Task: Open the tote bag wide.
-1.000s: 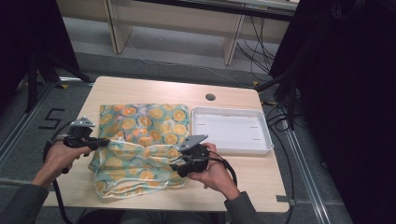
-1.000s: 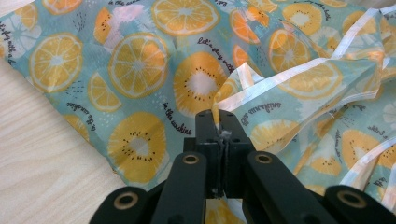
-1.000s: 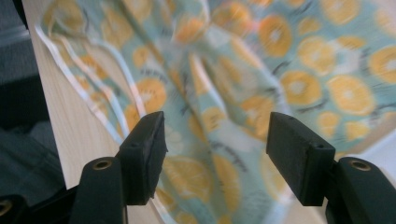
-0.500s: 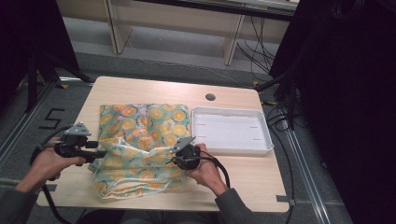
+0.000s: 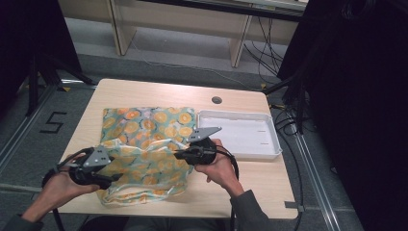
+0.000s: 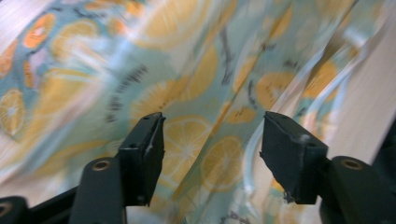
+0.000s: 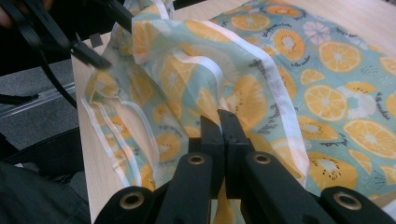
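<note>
Two tongs, left [image 5: 114, 177] and right [image 5: 179, 155], one cloth [image 5: 144, 125], one tray [image 5: 269, 149].

A dark number 5 [image 5: 53, 122] is marked on the grey floor [image 5: 29, 144] off the table's [image 5: 144, 94] left edge; the cloth's [image 7: 327, 70] small lettering is unreadable.

The supporting surface was a light wooden table [image 5: 144, 94] with a small round dark grommet hole [image 5: 216, 100] toward its far right. An orange-slice patterned cloth [image 5: 144, 127] lay on the left and centre, flat at the far side and rumpled and partly lifted toward the near edge. A white rectangular tray [image 5: 239, 118] sat on the right, just beside the cloth.
</note>
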`<state>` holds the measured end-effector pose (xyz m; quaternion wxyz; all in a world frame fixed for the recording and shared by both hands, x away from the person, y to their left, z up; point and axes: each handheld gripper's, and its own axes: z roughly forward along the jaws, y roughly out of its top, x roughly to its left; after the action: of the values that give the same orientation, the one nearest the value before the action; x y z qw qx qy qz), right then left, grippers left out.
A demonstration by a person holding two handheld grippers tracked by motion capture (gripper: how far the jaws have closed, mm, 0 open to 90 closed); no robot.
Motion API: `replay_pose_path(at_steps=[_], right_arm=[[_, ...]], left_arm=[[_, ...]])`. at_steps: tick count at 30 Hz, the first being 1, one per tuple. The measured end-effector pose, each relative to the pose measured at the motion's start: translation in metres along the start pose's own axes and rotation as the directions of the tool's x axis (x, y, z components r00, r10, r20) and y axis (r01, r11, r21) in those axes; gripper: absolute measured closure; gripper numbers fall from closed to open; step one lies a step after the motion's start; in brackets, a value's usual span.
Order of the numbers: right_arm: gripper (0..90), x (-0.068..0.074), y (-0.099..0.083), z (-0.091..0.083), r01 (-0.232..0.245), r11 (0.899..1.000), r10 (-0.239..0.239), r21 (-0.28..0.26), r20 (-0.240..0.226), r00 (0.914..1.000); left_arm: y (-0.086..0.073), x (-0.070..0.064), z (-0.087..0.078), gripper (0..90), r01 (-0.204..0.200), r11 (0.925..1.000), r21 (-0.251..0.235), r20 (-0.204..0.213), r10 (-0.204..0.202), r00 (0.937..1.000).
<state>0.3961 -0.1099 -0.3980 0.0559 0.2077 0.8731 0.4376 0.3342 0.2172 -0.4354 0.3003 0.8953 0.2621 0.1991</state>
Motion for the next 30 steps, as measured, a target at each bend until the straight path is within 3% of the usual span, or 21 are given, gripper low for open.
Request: replay_pose_path(at_steps=[2, 3, 6, 9, 10, 11, 13, 15, 16, 19, 21, 23, 26, 27, 30], right_arm=[[90.0, 0.001, 0.003, -0.002, -0.003, 1.0, 0.003, -0.006, 0.0, 1.0], [90.0, 0.0, 0.003, -0.003, -0.01, 1.0, 0.01, 0.001, -0.009, 0.9999], [90.0, 0.001, 0.001, -0.001, -0.017, 1.0, 0.017, 0.001, -0.006, 0.9998], [90.0, 0.0, 0.001, 0.0, -0.041, 0.999, 0.041, 0.012, -0.019, 0.999], [90.0, 0.0, 0.001, 0.0, -0.04, 0.999, 0.041, 0.02, -0.009, 0.9991], [90.0, 0.001, 0.001, 0.001, -0.037, 0.999, 0.038, 0.016, -0.015, 0.9992], [90.0, 0.001, 0.001, 0.0, -0.027, 1.0, 0.027, 0.013, -0.007, 0.9996], [90.0, 0.001, 0.001, 0.0, -0.02, 1.0, 0.02, 0.014, -0.015, 0.9997], [90.0, 0.001, 0.0, 0.001, -0.017, 1.0, 0.017, 0.014, -0.008, 0.9998], [90.0, 0.001, -0.001, 0.0, 0.003, 0.999, -0.004, 0.032, 0.016, 0.9999], [90.0, 0.003, -0.005, -0.004, 0.015, 0.997, -0.018, 0.077, 0.038, 0.9991], [90.0, 0.004, -0.006, -0.004, 0.021, 0.996, -0.025, 0.081, 0.049, 0.9985], [90.0, 0.007, -0.012, -0.01, 0.037, 0.994, -0.041, 0.105, 0.034, 0.9986], [90.0, 0.01, -0.013, -0.015, 0.029, 0.994, -0.032, 0.103, 0.026, 0.9992], [90.0, 0.012, -0.01, -0.02, 0.042, 0.995, -0.044, 0.094, 0.02, 0.9989]], left_arm=[[-0.002, 0.0, 0.007, 35.2, -0.023, 0.9997, 0.011, -0.069, 0.024, 0.9973], [-0.004, 0.002, 0.011, 34.1, -0.023, 0.9997, 0.004, -0.078, 0.023, 0.9967], [-0.006, -0.001, 0.02, 29.5, -0.032, 0.9985, 0.044, -0.097, 0.037, 0.9946], [-0.006, -0.002, 0.034, 29.0, -0.074, 0.9928, 0.094, -0.105, 0.083, 0.9909], [-0.007, -0.002, 0.039, 33.4, -0.11, 0.9891, 0.098, -0.109, 0.12, 0.9867], [-0.007, 0.0, 0.041, 45.0, -0.121, 0.9862, 0.113, -0.113, 0.134, 0.9846], [-0.007, 0.003, 0.041, 59.8, -0.116, 0.9859, 0.12, -0.112, 0.13, 0.9853], [-0.008, 0.007, 0.039, 76.6, -0.108, 0.9893, 0.098, -0.105, 0.118, 0.9874], [-0.008, 0.008, 0.036, 87.3, -0.112, 0.9888, 0.1, -0.093, 0.121, 0.9884], [-0.007, 0.008, 0.026, 89.0, -0.121, 0.99, 0.073, -0.04, 0.124, 0.9915], [-0.007, 0.004, 0.018, 89.4, -0.102, 0.9931, 0.058, -0.003, 0.103, 0.9947], [-0.005, 0.002, 0.008, 89.4, -0.077, 0.9967, 0.024, 0.041, 0.076, 0.9962], [-0.003, -0.001, -0.008, 89.4, -0.06, 0.9981, 0.008, 0.119, 0.059, 0.9912], [-0.002, -0.003, -0.015, 89.4, -0.056, 0.9984, -0.007, 0.151, 0.056, 0.9869], [0.003, -0.002, -0.031, 89.4, -0.028, 0.9993, -0.025, 0.198, 0.033, 0.9797]])
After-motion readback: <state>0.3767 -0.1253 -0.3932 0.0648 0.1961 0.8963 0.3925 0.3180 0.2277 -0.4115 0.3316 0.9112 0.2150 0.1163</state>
